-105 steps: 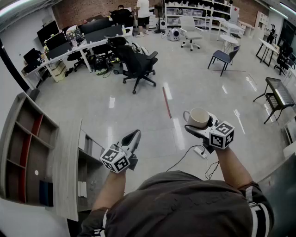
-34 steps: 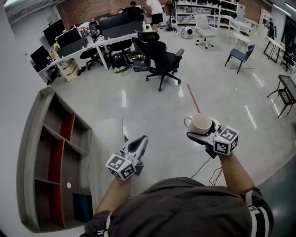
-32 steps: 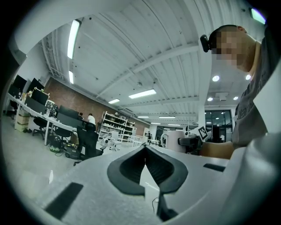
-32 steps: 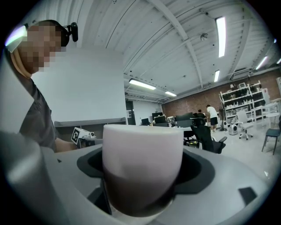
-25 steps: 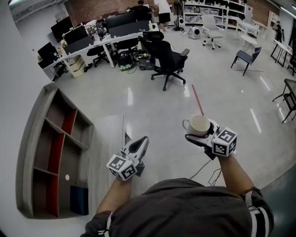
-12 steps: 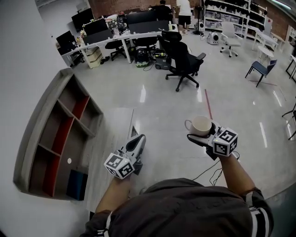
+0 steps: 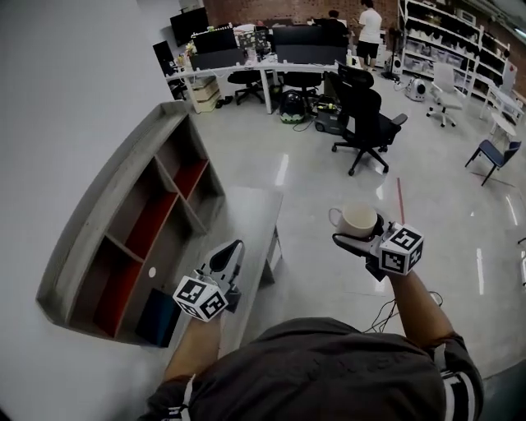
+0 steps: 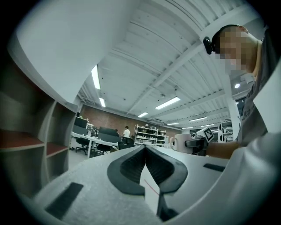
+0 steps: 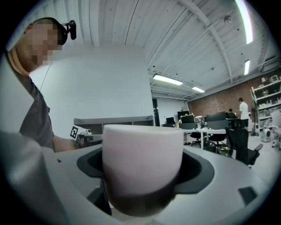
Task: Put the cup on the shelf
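A white cup [image 7: 358, 220] with its handle to the left sits upright between the jaws of my right gripper [image 7: 357, 233], which is shut on it and held in the air at the right. In the right gripper view the cup [image 9: 142, 158] fills the space between the jaws. My left gripper [image 7: 230, 253] is shut and empty, above a low grey table [image 7: 256, 212]. Left of it stands the grey shelf [image 7: 123, 222] with red panels, against the white wall. In the left gripper view the shelf [image 8: 26, 145] is at the left and the cup [image 8: 179, 142] at the right.
A black office chair [image 7: 366, 115] stands on the shiny floor beyond the cup. Desks with monitors [image 7: 263, 57] and two standing people [image 7: 368, 20] are at the back. A cable [image 7: 393, 311] lies on the floor near my right arm. A blue chair [image 7: 491, 153] stands at the far right.
The view has swung left, so the shelf and low table now lie nearer the middle. My left gripper has moved left and down over the table. The cup stays gripped.
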`<state>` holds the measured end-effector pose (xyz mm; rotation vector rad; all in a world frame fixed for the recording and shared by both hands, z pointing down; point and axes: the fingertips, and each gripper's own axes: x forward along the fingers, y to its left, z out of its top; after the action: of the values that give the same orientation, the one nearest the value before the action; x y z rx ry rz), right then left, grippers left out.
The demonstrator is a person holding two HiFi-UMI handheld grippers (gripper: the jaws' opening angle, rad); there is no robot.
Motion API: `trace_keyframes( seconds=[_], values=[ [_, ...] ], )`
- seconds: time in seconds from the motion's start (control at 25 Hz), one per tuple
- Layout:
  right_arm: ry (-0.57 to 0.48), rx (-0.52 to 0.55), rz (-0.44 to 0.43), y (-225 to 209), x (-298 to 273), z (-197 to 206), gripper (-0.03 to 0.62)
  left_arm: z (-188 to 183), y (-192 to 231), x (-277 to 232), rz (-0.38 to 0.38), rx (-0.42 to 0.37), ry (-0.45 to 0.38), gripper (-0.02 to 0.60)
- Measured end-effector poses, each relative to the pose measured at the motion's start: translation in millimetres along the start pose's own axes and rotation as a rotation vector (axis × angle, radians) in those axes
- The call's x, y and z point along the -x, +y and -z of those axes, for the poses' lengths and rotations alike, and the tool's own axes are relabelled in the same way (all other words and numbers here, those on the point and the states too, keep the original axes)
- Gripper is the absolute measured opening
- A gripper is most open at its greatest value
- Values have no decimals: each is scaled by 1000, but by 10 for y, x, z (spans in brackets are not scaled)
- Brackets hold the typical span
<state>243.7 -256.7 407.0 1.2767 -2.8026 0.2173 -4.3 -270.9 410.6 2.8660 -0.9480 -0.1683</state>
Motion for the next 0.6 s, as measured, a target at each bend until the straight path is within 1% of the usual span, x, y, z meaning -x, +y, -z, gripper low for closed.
trace_keyframes(
  seconds=[0.16, 0.32, 0.48, 0.6],
  values=[
    [9, 48, -143, 391, -827, -181, 440, -146, 443, 593, -129, -24, -39, 5],
    [18, 86, -298, 924, -1532, -313, 440, -244, 722, 1269, -275, -36, -66, 5],
    [40, 124, -481, 1609, -2231, -363, 440, -286, 903, 2029, -446, -40, -102, 5],
    [53, 150, -626, 2220, -2643, -374, 440, -302, 919, 2602, -575, -36, -125, 5]
  ],
)
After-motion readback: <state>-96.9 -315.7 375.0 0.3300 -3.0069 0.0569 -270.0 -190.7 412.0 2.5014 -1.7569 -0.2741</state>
